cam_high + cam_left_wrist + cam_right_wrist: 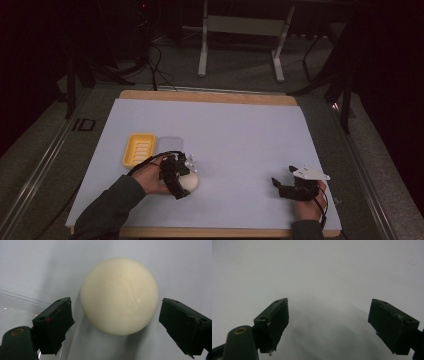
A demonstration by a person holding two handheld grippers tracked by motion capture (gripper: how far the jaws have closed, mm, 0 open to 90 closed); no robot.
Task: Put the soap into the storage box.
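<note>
Dim room; a wooden table [210, 96] carries a pale sheet [235, 140], with desk legs and cables on the floor beyond.

A round, cream bar of soap [120, 295] lies flat on the sheet, just near-right of a clear lid [170, 144] that sits beside a yellow soap dish [138, 149].

The left gripper [116, 326] hangs over the soap with jaws spread wide, one on each side, neither pad touching. The right gripper [329, 325] rests on the sheet well to the right of the soap, jaws apart, nothing between them.

Judgement: the soap looks hard, light and smooth, probably slippery, and its domed top with faint embossing offers no edge. Best hold is across the widest part of the rim, pads low and square, with moderate squeeze so it does not squirt out.
</note>
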